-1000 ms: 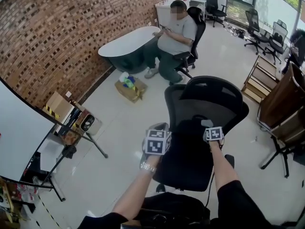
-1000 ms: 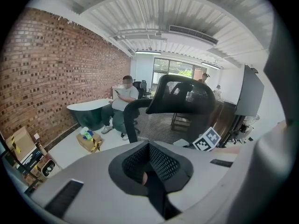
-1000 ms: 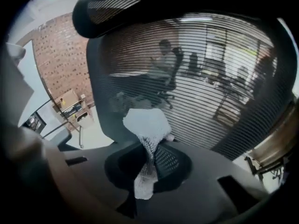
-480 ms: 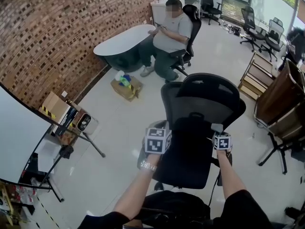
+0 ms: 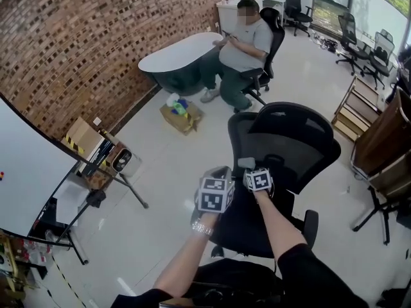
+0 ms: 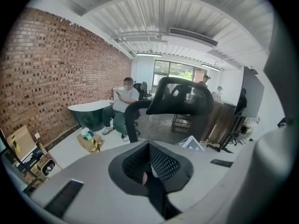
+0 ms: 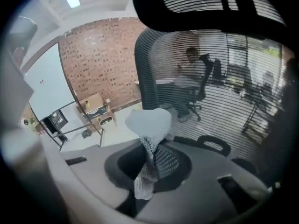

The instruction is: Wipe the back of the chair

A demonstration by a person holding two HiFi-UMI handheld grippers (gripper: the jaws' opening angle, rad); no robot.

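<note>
Head view, change: half a second ago our right gripper [image 5: 252, 171] sat at the right edge of the chair [image 5: 292, 140] back. It now sits near the left-centre of the lower back, close beside our left gripper [image 5: 219, 174], which has hardly shifted.
Head view, meaning: we judge this to be a sideways wiping stroke in progress. The lower band is getting covered, while the upper back and headrest probably still need wiping.
Head view, chair: a black mesh office chair stands right in front of us, its back towards us, on the pale glossy floor [image 5: 164, 165].
Head view, room: a brick wall [image 5: 96, 43] runs along the left, with a whiteboard [image 5: 26, 185] nearer us. A seated person [image 5: 247, 40] is at a rounded table [image 5: 176, 56], and a cardboard box [image 5: 182, 115] lies on the floor near them.
Left gripper view, tool: the left gripper [image 6: 148, 164] has its jaws drawn together, and we can make out nothing gripped in them. The chair [image 6: 180, 97] stands ahead, apart from the tips.
Right gripper view, tool: the right gripper [image 7: 149, 158] is clamped on a pale cloth [image 7: 150, 121], whose bunched end pokes out beyond the tips.
Right gripper view, contact: the cloth is right at the chair [image 7: 224, 101] mesh, but we cannot tell whether it is pressing on it.
Right gripper view, surface: the mesh is an open, see-through weave. We expect it to give under pressure, so light, even strokes should suit it.
</note>
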